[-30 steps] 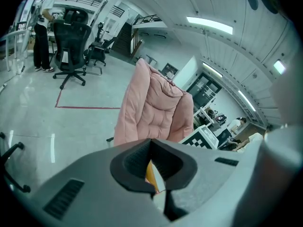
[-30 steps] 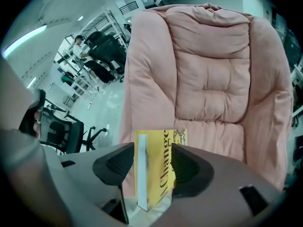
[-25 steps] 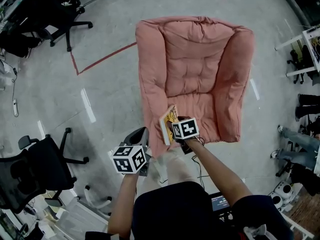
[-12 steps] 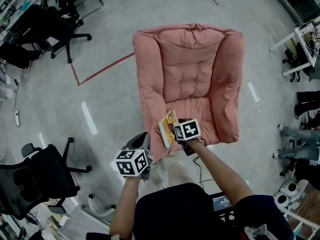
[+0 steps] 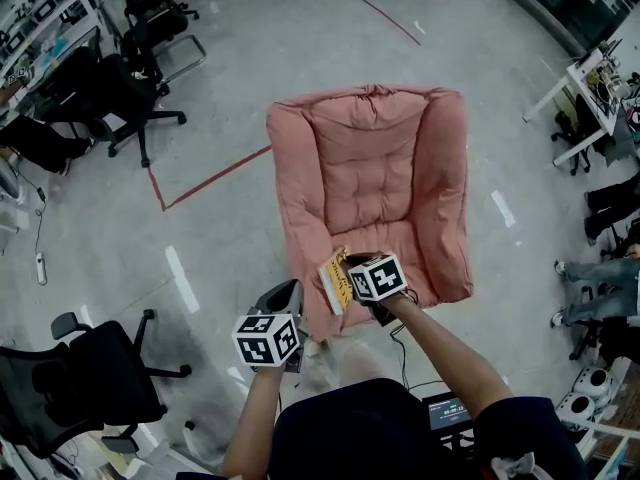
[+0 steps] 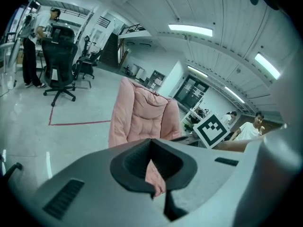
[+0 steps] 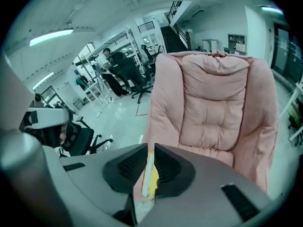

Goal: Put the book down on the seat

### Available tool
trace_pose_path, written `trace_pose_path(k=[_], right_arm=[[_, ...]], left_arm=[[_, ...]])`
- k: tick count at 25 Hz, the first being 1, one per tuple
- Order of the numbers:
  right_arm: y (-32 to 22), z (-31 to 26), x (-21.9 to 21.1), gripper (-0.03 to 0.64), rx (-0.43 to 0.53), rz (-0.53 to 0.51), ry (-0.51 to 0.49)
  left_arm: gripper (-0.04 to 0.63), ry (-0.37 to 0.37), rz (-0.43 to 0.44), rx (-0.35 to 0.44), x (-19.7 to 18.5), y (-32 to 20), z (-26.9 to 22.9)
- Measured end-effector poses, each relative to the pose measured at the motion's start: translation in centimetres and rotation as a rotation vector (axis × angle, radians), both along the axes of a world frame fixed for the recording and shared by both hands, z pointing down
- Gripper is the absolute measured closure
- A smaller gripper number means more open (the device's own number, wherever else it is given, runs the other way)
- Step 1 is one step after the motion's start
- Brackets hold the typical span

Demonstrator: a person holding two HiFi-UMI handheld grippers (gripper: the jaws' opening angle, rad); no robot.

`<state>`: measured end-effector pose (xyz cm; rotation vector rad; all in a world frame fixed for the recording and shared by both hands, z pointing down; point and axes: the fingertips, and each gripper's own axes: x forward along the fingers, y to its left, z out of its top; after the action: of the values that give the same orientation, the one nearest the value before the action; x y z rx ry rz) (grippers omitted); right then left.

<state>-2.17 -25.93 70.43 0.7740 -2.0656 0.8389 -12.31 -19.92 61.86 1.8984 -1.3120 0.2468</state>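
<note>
A pink padded armchair [image 5: 370, 163] stands on the grey floor, its seat [image 5: 385, 236] bare. My right gripper [image 5: 352, 271] hovers at the seat's front left corner, its jaws closing on a thin book with a yellow cover [image 5: 337, 280], held on edge. In the right gripper view the book [image 7: 150, 178] sits upright between the dark pads [image 7: 166, 167], with the armchair [image 7: 215, 98] straight ahead. My left gripper [image 5: 283, 299] hangs lower left of the chair, shut and empty. In its own view the left gripper [image 6: 151, 144] points past the armchair [image 6: 142, 115].
Black office chairs stand at the far left [image 5: 130, 93] and near left [image 5: 60, 388]. A red tape line [image 5: 215, 173] runs along the floor left of the armchair. A white table [image 5: 590, 83] and seated people's legs [image 5: 600, 278] are at the right.
The head view has shifted so the armchair sits lower and smaller, with more floor beyond it. The right gripper keeps the book at the seat's front left corner; the left gripper has hardly moved.
</note>
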Motion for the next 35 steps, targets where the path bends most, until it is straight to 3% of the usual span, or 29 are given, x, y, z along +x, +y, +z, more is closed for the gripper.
trace_pose_path(k=[9, 17, 23, 35], right_arm=[[-0.1, -7.5, -1.1, 0.591, 0.133, 0.059, -0.131], [1.5, -13.8, -1.0, 0.597, 0.314, 0.103, -0.158], [2.3, -17.3, 0.0, 0.597, 0.416, 0.181, -0.197], [2.9, -20.9, 1.6, 0.597, 0.478, 0.273, -0.256]], left_arm=[[0.591, -0.017, 0.038, 0.104, -1.3, -0.2, -4.0], [0.591, -0.038, 0.056, 0.246, -1.8, 0.1, -9.3], [0.591, -0.031, 0.105, 0.28, -1.3, 0.5, -10.5], [0.591, -0.031, 0.156, 0.361, -0.9, 0.5, -13.8]])
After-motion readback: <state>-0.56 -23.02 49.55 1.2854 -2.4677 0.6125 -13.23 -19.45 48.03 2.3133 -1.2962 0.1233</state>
